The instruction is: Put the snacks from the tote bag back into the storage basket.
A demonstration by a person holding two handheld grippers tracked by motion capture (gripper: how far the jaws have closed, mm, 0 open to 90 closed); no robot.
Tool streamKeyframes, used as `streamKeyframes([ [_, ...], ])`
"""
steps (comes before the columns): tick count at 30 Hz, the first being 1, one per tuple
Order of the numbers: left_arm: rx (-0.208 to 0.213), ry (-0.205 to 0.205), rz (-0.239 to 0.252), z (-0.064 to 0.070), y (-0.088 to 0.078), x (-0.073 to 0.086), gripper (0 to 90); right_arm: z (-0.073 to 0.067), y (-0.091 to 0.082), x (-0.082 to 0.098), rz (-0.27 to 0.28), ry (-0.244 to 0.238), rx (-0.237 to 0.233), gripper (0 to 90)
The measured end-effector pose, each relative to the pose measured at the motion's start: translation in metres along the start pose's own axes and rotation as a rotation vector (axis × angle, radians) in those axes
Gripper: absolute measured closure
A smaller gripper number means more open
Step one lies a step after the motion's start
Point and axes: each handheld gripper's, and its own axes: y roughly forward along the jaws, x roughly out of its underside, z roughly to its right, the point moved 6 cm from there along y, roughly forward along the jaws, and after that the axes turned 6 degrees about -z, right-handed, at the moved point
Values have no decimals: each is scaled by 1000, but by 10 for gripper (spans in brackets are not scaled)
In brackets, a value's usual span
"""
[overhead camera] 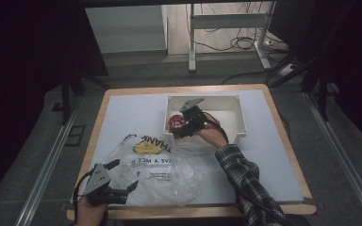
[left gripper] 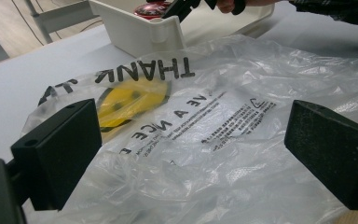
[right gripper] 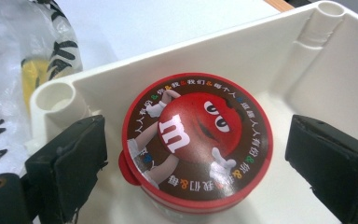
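Observation:
A round red candy tub (overhead camera: 175, 121) with a cartoon lid (right gripper: 198, 140) stands upright in the near left corner of a white plastic bin (overhead camera: 235, 101). My right gripper (overhead camera: 180, 128) reaches into the bin, and its jaws straddle the tub with a gap on each side (right gripper: 198, 156), so it is open. A clear plastic bag (overhead camera: 160, 169) with black lettering and a yellow smiley lies crumpled on the table in front of the bin. My left gripper (overhead camera: 125, 174) hovers low at the bag's near left edge, jaws wide open over the plastic (left gripper: 196, 158).
The light table top (overhead camera: 122, 108) has wooden edges, and the bin's near wall (left gripper: 140, 32) stands right behind the bag. A plaid sleeve (overhead camera: 245, 179) crosses the table's right front. Desk legs and cables lie on the floor beyond.

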Motion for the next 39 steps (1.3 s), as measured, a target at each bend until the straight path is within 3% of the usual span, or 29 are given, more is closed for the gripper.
streamKeyframes([
  [15,0,2,-2,0,0,0,37,-1,-18,-3,40,30,-6,56],
  [27,-7,-4,-1,-2,-1,1,34,-4,-24,7,26,34,-2,56],
  [30,0,-41,59,-8,-11,-2,29,-3,-28,11,26,40,-4,56],
  [34,101,-152,200,-11,-25,-9,25,-1,-37,16,39,59,-6,56],
  [36,97,-158,196,-12,-24,-8,27,0,-43,16,58,68,-6,56],
  [39,72,-143,143,-13,-19,-3,28,2,-53,16,87,95,-19,56],
])
